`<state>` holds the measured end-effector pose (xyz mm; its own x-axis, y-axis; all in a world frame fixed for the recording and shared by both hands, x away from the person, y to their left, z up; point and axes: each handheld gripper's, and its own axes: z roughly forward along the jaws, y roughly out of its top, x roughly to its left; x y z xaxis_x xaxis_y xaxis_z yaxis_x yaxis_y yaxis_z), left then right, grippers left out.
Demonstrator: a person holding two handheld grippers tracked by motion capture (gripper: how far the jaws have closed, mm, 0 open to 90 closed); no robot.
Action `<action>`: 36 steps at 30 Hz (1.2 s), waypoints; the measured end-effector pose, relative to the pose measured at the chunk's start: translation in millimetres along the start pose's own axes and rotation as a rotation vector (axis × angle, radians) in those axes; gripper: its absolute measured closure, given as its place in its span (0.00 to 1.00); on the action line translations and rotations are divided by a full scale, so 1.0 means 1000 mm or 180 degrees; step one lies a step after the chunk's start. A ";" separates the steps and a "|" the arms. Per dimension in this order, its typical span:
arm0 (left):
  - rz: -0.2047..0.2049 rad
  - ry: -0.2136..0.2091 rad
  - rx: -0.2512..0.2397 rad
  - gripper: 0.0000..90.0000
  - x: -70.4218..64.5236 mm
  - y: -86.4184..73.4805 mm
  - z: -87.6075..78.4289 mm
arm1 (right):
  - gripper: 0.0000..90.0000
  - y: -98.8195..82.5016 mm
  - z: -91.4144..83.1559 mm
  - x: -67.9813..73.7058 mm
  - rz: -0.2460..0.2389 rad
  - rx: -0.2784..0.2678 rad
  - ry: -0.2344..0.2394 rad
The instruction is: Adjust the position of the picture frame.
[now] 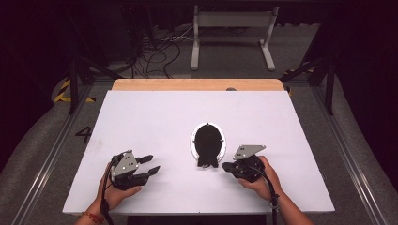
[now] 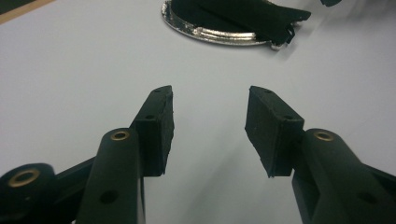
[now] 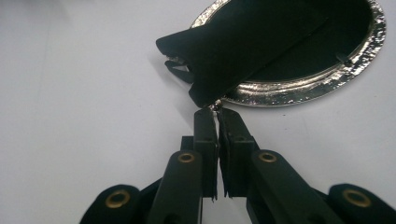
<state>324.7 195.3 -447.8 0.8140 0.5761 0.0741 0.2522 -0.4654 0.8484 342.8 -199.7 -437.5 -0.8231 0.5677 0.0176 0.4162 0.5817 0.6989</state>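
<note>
High view: a black pouch on a silver oval plate is seen at centre of the surface. Its zipper pull is pinched at five o'clock by the closed right gripper, apparently for unzipping; the left gripper, half-open and empty, is held at eight o'clock.

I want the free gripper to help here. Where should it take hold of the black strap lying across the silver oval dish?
Probably the strap's buckled end overhanging the silver oval dish's near rim: it sticks out clear above the table. The left gripper, open, could come in level from its own side, opposite the shut right gripper.
</note>
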 end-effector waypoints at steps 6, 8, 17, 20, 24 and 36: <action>-0.0067 0.0131 0.0041 0.55 0.005 -0.002 0.003 | 0.95 -0.001 0.005 0.000 0.0008 0.0113 0.0076; -0.0067 0.0124 0.0049 0.55 0.005 -0.002 0.003 | 0.94 -0.001 0.008 0.001 -0.0008 0.0151 0.0079; -0.0039 0.0201 0.0098 0.52 0.006 -0.003 0.006 | 0.92 0.000 0.015 0.003 0.0012 0.0188 0.0066; -0.0030 0.0181 0.0104 0.53 0.005 -0.003 0.007 | 0.92 0.001 0.017 0.004 0.0006 0.0199 0.0075; -0.0004 0.0181 0.0130 0.52 0.005 -0.003 0.008 | 0.92 0.002 0.019 0.004 0.0008 0.0181 0.0062; 0.0061 0.0080 0.0228 0.53 0.002 -0.003 0.013 | 0.93 0.001 0.020 0.005 0.0052 0.0140 0.0047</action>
<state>332.4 189.2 -457.2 0.8058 0.5831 0.1038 0.2744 -0.5228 0.8071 346.6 -185.0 -451.1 -0.8215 0.5688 0.0394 0.4458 0.5977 0.6663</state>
